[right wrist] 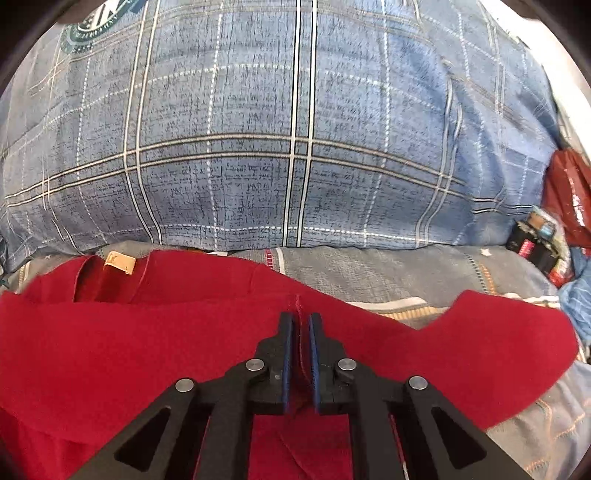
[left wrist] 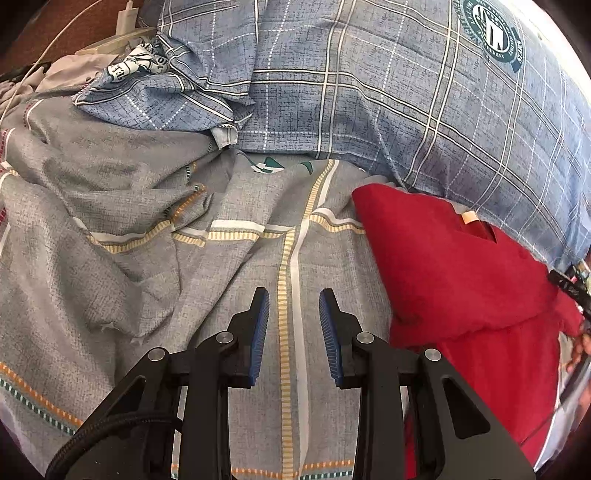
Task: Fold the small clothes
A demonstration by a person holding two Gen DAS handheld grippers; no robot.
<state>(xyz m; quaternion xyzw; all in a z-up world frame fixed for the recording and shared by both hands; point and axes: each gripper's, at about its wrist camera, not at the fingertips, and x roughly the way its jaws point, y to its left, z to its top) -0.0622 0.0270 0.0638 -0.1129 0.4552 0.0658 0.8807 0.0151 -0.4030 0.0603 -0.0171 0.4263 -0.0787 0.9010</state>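
Note:
A red garment [left wrist: 461, 280] lies on the grey striped bed sheet [left wrist: 147, 277] at the right of the left wrist view, with a small tan neck label [left wrist: 470, 218] showing. My left gripper [left wrist: 294, 295] hovers over the sheet just left of the garment, open with nothing between its blue pads. In the right wrist view the red garment [right wrist: 147, 339] spreads across the foreground, its label [right wrist: 119, 266] at the upper left. My right gripper [right wrist: 301, 317] is shut on a raised ridge of the red cloth at a seam.
A large blue plaid pillow [right wrist: 258, 147] lies right behind the garment. A crumpled blue plaid pillowcase [left wrist: 166, 92] and a white charger with cable [left wrist: 125, 18] sit at the far left. A red bag [right wrist: 569, 192] and dark boxes [right wrist: 535, 240] lie at the right.

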